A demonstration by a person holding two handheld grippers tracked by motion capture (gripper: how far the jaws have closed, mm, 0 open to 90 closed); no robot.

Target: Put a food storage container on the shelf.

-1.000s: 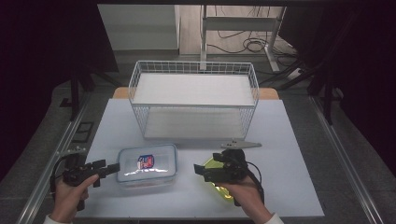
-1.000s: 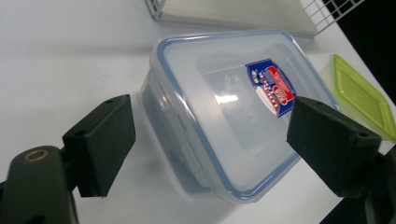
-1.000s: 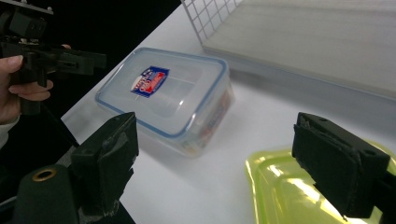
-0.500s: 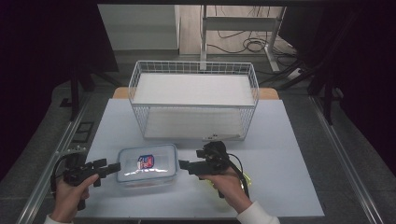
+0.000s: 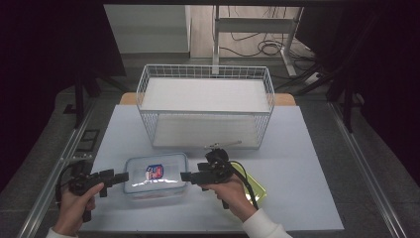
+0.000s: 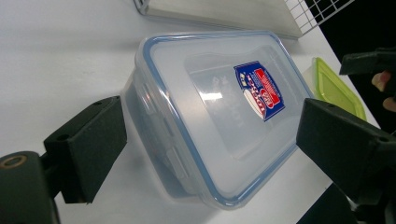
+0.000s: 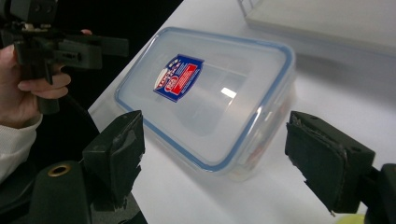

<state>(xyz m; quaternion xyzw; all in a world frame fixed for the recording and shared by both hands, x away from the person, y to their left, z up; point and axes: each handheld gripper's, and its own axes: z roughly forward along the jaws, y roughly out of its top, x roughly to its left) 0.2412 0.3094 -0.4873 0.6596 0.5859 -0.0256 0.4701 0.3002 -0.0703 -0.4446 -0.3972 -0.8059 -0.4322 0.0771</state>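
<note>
A pale table with three things on it.
The wire basket stands at the back; in front of it lie a clear box and a green lid.

Clear blue-rimmed container, red-blue label; yellow-green lid.
</note>
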